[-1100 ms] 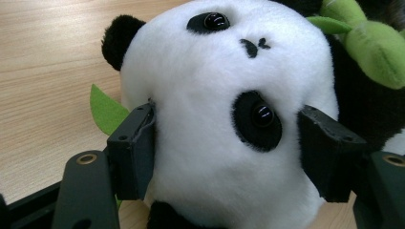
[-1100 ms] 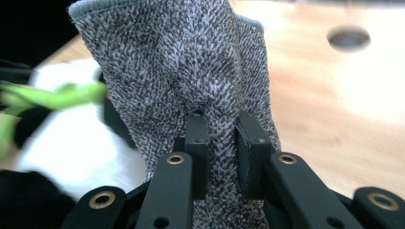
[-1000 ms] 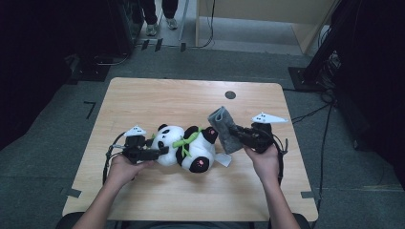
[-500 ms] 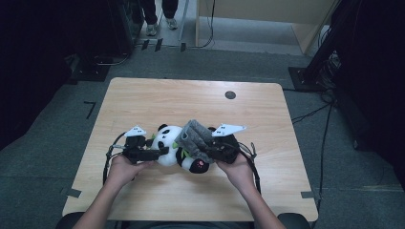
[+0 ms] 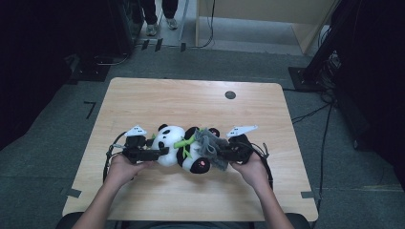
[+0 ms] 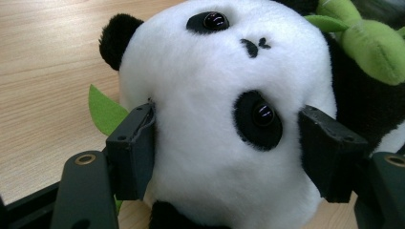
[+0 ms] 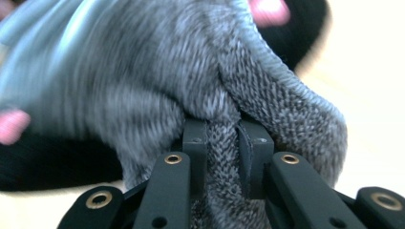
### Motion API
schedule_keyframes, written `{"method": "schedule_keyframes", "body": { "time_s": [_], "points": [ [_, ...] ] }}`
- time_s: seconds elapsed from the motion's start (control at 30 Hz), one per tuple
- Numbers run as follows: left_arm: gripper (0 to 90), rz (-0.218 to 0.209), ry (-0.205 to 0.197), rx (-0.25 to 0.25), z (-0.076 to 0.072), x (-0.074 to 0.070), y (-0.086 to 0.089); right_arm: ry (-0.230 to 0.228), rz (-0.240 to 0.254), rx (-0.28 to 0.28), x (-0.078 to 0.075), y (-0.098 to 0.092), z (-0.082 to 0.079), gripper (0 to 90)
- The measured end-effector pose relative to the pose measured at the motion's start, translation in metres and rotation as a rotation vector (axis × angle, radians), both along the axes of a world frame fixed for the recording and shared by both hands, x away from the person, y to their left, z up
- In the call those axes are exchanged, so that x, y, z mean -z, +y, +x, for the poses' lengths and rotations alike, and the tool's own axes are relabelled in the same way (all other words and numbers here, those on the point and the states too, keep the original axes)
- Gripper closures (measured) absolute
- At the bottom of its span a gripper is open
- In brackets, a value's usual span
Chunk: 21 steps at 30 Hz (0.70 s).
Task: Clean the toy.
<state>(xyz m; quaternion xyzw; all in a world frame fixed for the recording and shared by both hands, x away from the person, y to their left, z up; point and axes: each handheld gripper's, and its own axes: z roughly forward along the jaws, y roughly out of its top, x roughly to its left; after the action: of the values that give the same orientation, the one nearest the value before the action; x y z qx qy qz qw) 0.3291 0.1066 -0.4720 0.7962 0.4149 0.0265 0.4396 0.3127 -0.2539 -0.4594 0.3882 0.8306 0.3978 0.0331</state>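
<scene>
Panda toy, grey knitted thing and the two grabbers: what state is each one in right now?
Panda toy: lying on the table, head clamped.
Grey knit cloth: bunched, draped over the panda's lower body, pinched at one fold.
Left gripper: shut on the panda's head.
Right gripper: shut on the cloth.

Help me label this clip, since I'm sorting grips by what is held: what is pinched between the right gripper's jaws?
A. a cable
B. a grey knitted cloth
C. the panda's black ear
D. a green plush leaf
B: in the right gripper view the right gripper has its jaws closed on a fold of the grey knitted cloth, which the high view shows lying on the plush panda.
</scene>
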Motion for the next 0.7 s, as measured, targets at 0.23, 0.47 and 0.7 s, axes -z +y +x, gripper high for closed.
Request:
{"method": "schedule_keyframes", "body": {
  "time_s": [0.23, 0.47, 0.7],
  "points": [
    [28.3, -0.01, -0.005, -0.014, -0.001, 0.001, 0.0, 0.066, -0.052, 0.036, 0.014, -0.009, 0.011, 77.9],
    [28.0, -0.011, -0.007, -0.013, -0.002, 0.001, 0.001, 0.055, -0.093, 0.101, 0.015, -0.019, 0.017, 78.1],
    [27.0, -0.038, -0.027, -0.009, -0.004, 0.005, 0.004, -0.015, -0.053, 0.224, -0.001, -0.044, 0.017, 79.6]
  ]
}}
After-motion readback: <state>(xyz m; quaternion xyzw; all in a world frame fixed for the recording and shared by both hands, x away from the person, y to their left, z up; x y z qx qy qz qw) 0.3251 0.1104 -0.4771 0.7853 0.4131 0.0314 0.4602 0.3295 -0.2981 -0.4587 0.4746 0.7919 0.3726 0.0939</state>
